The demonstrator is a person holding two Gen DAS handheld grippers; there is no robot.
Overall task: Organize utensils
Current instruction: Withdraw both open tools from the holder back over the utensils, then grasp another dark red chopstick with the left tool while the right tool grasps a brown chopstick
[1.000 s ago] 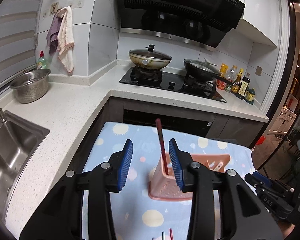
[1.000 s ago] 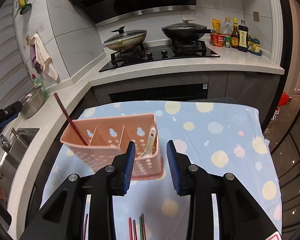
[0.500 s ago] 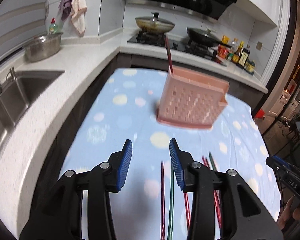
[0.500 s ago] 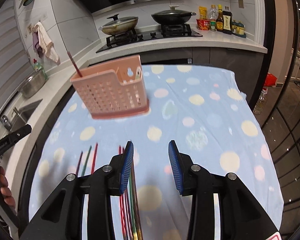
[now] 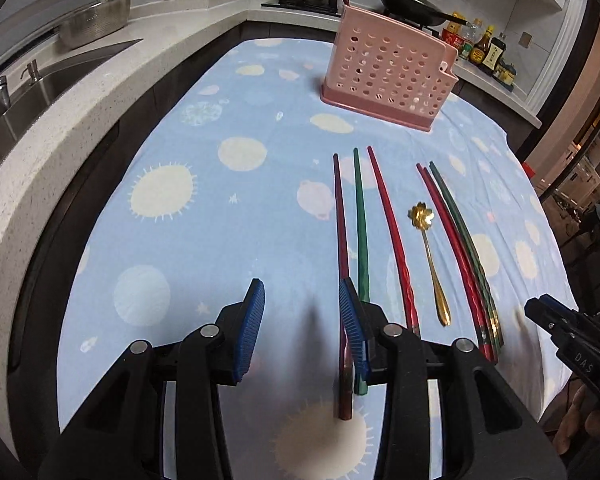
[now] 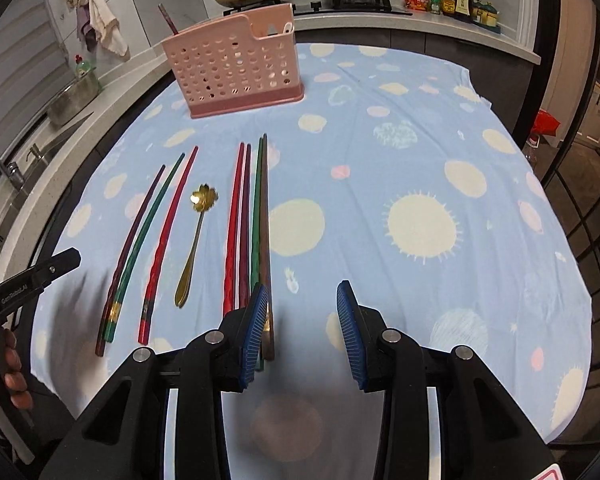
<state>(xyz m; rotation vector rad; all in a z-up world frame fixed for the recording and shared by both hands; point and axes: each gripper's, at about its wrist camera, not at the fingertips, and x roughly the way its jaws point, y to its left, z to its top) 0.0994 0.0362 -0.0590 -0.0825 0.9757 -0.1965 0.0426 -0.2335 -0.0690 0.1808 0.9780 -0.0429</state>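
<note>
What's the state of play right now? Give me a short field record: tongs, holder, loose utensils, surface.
left tongs: open, empty, low over the cloth beside the leftmost chopsticks
right tongs: open, empty, by the right chopstick group
holder: pink perforated caddy, upright at the far end; one dark red chopstick and a white utensil inside
loose chopsticks: three at left, four at right
spoon: gold, flower bowl, between the groups
surface: blue patterned cloth

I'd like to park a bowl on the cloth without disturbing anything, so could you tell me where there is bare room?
The tablecloth is bare right of the four bunched chopsticks, to its right edge. It is also bare left of the three spread chopsticks, toward the counter. It is crowded around the gold spoon, between the two sets. The pink holder takes the far middle.
</note>
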